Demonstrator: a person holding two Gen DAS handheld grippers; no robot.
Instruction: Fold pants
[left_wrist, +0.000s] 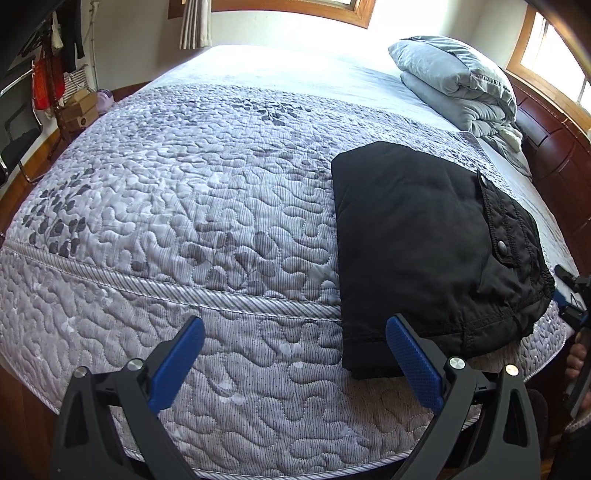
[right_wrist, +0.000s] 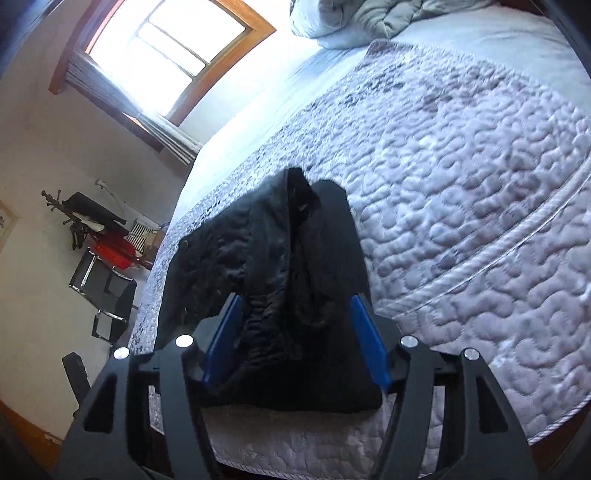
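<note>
The left gripper (left_wrist: 295, 341) hangs over the near edge of a bed, its two blue-padded fingers (left_wrist: 415, 360) spread wide with only the grey quilted bedspread (left_wrist: 166, 192) showing between them. Just right of it, the black pants (left_wrist: 424, 236) lie folded into a compact block near the bed's corner, a snap-buttoned pocket flap facing up on the right side. The right-hand finger's tip overlaps the block's near edge; contact cannot be told. A stack of folded grey bedding (left_wrist: 454, 81) sits at the far right by the dark wooden headboard (left_wrist: 554, 155). At the right edge, part of the right gripper (left_wrist: 572, 295) shows beside the pants.
</note>
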